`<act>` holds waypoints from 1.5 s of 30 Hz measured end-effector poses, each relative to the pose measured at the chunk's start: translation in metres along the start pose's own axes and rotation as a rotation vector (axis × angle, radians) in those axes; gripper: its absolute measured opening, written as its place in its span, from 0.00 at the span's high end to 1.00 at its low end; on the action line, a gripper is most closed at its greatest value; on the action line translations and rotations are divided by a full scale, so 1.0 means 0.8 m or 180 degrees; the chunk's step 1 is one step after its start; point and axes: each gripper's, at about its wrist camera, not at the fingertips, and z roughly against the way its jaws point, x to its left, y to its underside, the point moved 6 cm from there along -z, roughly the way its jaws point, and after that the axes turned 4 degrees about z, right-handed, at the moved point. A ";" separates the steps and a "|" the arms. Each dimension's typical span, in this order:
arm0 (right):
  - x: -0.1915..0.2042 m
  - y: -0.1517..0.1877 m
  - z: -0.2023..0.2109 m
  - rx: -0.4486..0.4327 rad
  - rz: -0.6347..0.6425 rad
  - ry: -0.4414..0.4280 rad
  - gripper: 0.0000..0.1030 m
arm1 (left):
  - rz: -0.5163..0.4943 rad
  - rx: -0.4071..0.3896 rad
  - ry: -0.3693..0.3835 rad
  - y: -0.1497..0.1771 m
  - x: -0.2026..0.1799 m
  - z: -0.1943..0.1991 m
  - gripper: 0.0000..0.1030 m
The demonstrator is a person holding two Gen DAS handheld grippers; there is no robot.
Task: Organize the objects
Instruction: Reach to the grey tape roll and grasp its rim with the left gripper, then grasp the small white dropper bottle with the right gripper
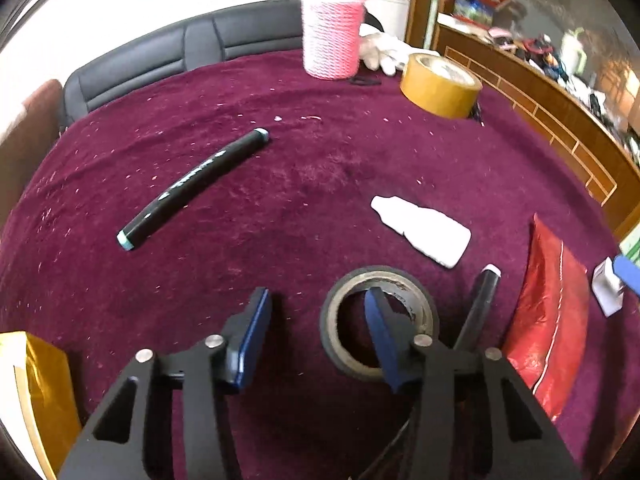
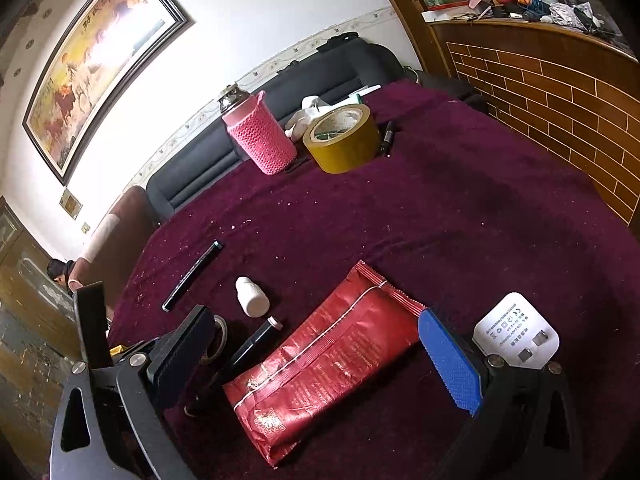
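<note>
My left gripper (image 1: pixel 317 293) hangs low over the maroon cloth (image 1: pixel 320 168), jaws partly apart. Its right finger dips into the hole of a black tape roll (image 1: pixel 329 336); its left finger stands outside the roll with a gap, so the near wall sits between the pads unpressed. A black marker (image 1: pixel 192 188) with teal ends lies farther left, and a small white bottle (image 1: pixel 422 230) to the right. My right gripper (image 2: pixel 316 320) is spread wide above a red packet (image 2: pixel 320 368), not touching it. A white charger plug (image 2: pixel 516 332) lies beside its right finger.
A second black pen (image 1: pixel 482 300) lies between the roll and the red packet. At the back stand a pink knit-covered flask (image 1: pixel 330 36), white gloves (image 1: pixel 376 50) and a yellow tape roll (image 1: pixel 440 84). A gold box (image 1: pixel 40 380) sits near left; a wooden counter (image 2: pixel 560 92) borders the right.
</note>
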 end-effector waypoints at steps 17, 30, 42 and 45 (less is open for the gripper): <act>0.005 0.007 -0.011 0.0086 0.0117 0.0061 0.00 | 0.0048 -0.0091 0.0022 0.010 -0.006 0.035 0.91; 0.029 0.023 -0.025 0.0187 0.0431 0.0189 0.00 | 0.0690 -0.0534 0.0134 0.096 0.077 0.226 0.91; 0.117 -0.013 -0.133 0.1113 0.1513 0.0669 0.13 | 0.0755 -0.0531 0.0357 0.157 0.094 0.232 0.91; 0.123 -0.006 -0.157 0.1287 0.1697 0.0781 0.32 | 0.0720 -0.0575 0.0347 0.162 0.103 0.242 0.91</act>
